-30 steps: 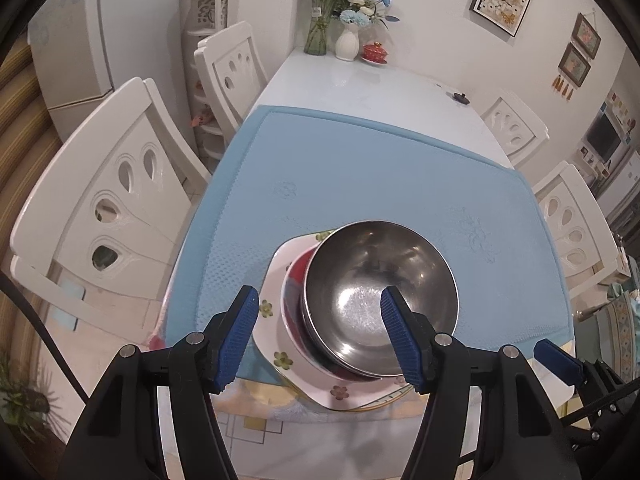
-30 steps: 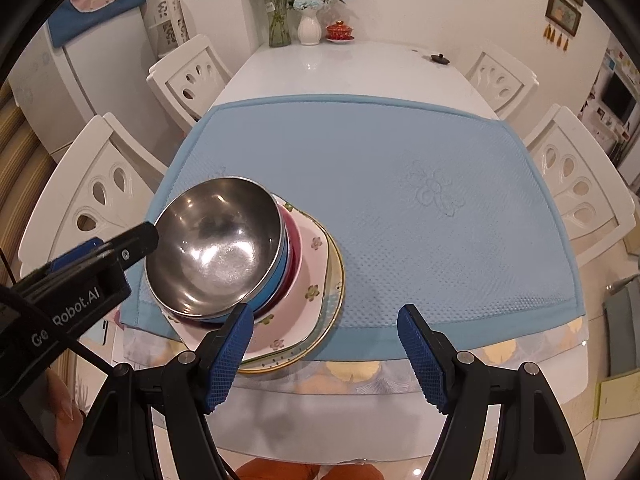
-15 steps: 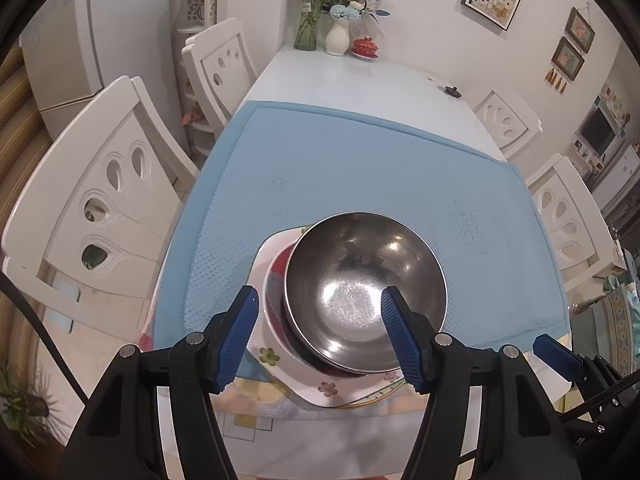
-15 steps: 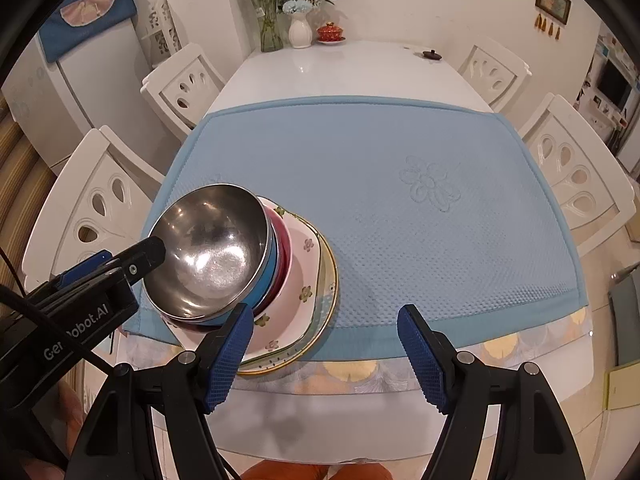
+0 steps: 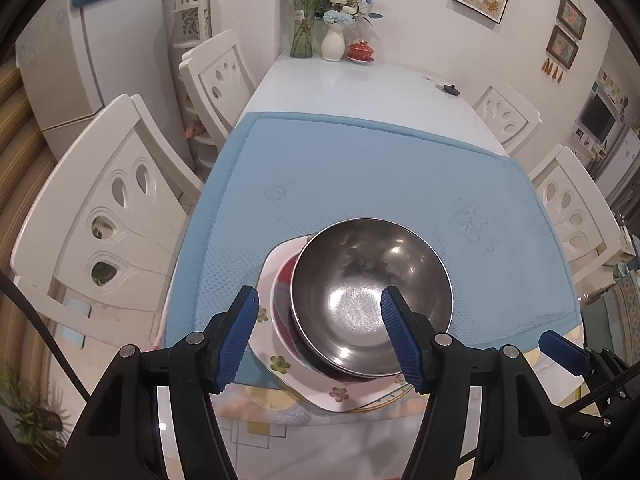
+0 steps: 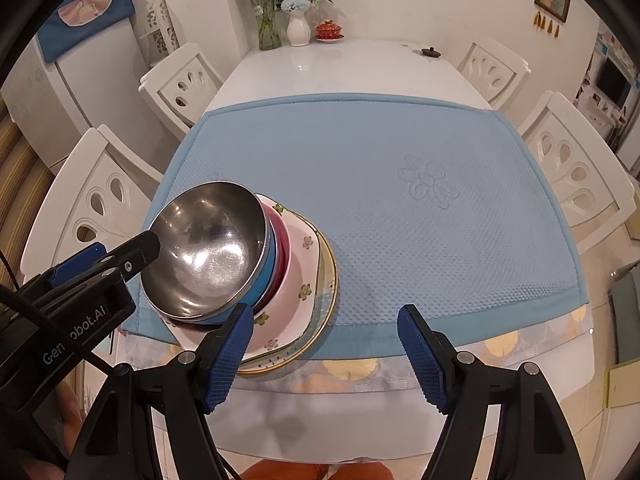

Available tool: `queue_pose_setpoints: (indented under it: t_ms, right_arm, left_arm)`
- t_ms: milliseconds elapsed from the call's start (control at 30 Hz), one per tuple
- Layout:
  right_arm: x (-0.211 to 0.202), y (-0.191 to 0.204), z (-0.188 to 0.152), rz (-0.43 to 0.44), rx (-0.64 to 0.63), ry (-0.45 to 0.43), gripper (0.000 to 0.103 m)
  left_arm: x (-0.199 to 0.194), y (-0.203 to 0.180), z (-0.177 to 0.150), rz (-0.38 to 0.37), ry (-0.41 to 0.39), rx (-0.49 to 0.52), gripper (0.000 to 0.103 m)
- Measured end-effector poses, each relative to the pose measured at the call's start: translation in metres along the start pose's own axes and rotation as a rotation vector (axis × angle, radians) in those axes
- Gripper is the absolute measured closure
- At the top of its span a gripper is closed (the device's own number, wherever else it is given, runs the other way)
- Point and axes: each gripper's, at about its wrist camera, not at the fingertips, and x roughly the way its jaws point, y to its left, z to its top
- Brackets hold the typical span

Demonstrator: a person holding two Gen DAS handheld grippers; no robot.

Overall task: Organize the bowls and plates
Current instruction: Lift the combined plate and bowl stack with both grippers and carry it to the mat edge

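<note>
A steel bowl (image 5: 370, 296) (image 6: 208, 250) tops a stack at the near left corner of the blue mat (image 5: 360, 184) (image 6: 380, 200). Under it sit a blue bowl (image 6: 266, 276), a red bowl (image 6: 282, 256), a white flowered square plate (image 5: 272, 344) (image 6: 304, 280) and a round yellow-rimmed plate (image 6: 330, 280). My left gripper (image 5: 320, 328) is open and empty above the stack's near edge; it shows in the right wrist view (image 6: 104, 264) beside the steel bowl. My right gripper (image 6: 326, 344) is open and empty, above the table's front edge right of the stack.
White chairs (image 5: 108, 220) (image 6: 576, 176) stand on both sides of the white table (image 6: 360, 68). Vases with flowers (image 6: 298, 26), a red lidded cup (image 6: 329, 31) and a small dark lid (image 6: 431, 52) stand at the far end. A fridge (image 5: 100, 60) stands at the left.
Both grippers have drawn back and up from the stack, so the table looks farther away. The stack has not moved. Both stay open.
</note>
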Motion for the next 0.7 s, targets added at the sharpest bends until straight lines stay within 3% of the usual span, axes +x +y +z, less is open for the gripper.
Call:
queue_pose_setpoints:
  t_ms: [433, 700]
  right_arm:
    - [0.004, 0.006, 0.004, -0.012, -0.006, 0.006, 0.031]
    - [-0.004, -0.007, 0.007, -0.051, 0.02, -0.009, 0.031]
  left_arm:
    - [0.008, 0.001, 0.005, 0.012, 0.035, 0.008, 0.042]
    - [0.004, -0.02, 0.011, 0.026, -0.004, 0.052, 0.042]
